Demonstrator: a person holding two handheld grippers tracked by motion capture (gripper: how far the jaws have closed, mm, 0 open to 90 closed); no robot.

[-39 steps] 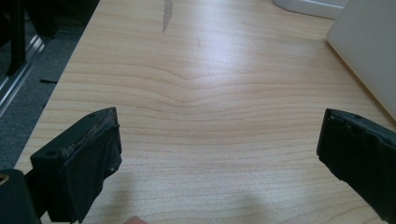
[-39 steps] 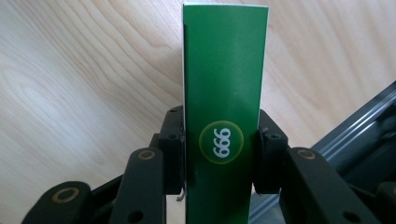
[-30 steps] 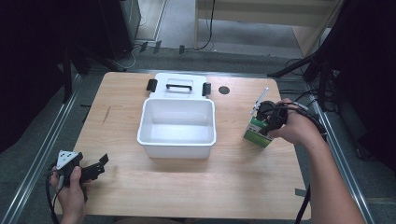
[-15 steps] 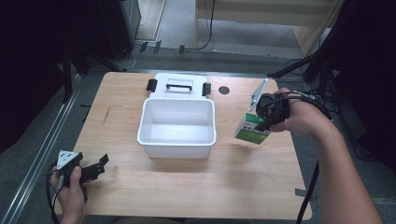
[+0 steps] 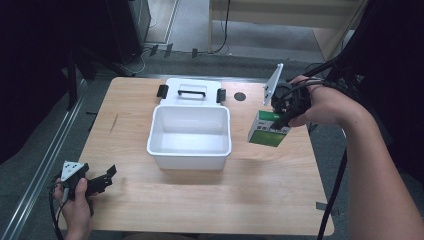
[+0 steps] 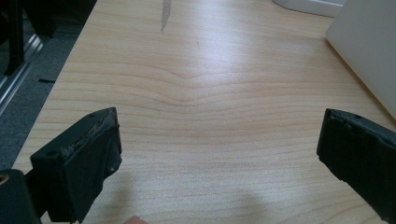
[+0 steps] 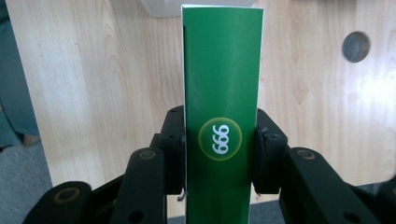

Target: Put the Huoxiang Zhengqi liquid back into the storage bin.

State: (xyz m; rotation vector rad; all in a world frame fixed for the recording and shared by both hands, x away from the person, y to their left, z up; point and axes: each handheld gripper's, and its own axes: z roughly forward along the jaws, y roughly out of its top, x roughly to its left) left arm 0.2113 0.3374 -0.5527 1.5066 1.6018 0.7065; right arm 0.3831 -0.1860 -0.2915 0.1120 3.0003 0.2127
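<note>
Gripping green carton (image 7: 220, 112), right gripper (image 7: 219, 149)

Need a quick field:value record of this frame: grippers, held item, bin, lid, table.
left hand-held gripper: open, holding nothing, low over the table's near left corner
right hand-held gripper: shut on green box
green box: lifted, right of bin, "999" on its side
bin: white, nothing visible inside, mid-table
lid: white, black handle, lying behind bin
table: light wood, round hole at far right
</note>
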